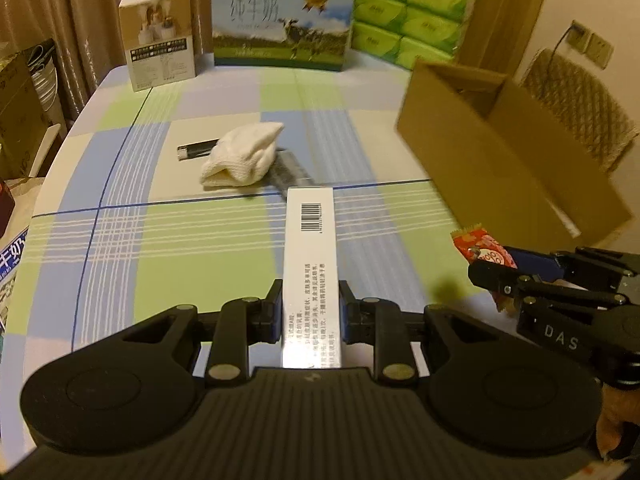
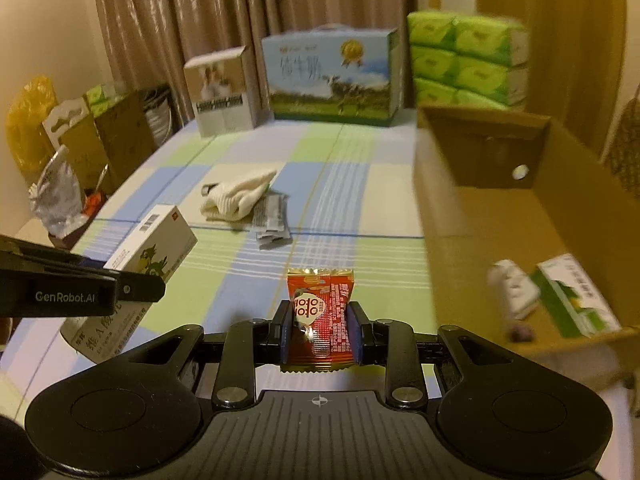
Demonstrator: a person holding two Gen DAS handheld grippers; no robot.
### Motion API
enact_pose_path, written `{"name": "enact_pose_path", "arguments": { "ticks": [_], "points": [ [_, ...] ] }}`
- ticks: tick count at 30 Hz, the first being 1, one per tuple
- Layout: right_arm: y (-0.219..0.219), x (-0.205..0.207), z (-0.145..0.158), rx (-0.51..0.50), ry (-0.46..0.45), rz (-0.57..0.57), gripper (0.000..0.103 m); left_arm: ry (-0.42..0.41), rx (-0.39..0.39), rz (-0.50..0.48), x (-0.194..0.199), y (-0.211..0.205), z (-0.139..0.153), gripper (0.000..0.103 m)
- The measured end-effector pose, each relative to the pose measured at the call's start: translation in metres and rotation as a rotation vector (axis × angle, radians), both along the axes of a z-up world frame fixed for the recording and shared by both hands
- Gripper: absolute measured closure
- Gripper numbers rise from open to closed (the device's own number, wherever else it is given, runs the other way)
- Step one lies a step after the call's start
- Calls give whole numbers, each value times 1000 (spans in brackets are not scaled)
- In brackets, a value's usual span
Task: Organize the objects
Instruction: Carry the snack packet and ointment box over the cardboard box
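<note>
Left wrist view: left gripper fingers pinch a long white box near its bottom end, barcode end pointing away, lifted above the checked counter. Box looks light and stiff, likely thin card; squeeze the narrow sides, not the faces. Sock, lighter and grey packet lie mid-counter.

Right wrist view: right gripper fingers pinch a red snack packet across its middle. Packet is glossy, crinkly, probably slippery and crushable; hold lightly. Open cardboard box sits right, already holding a green carton and white bottle.
</note>
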State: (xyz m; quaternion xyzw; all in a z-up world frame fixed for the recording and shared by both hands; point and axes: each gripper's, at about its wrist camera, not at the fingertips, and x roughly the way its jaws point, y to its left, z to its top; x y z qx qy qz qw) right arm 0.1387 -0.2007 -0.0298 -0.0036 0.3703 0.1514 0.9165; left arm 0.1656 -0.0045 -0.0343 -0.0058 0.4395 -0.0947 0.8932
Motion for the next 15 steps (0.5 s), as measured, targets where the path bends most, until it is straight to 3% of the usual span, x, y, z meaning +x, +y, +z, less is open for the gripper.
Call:
{"name": "enact_pose_path", "arguments": {
  "ticks": [8, 15],
  "points": [
    [-31, -52, 50, 16, -67, -38, 78, -36, -14, -9, -53, -30, 33, 82],
    [-47, -80, 71, 21, -104, -52, 78, -58, -10, -30, -86, -50, 49, 82]
  ]
}}
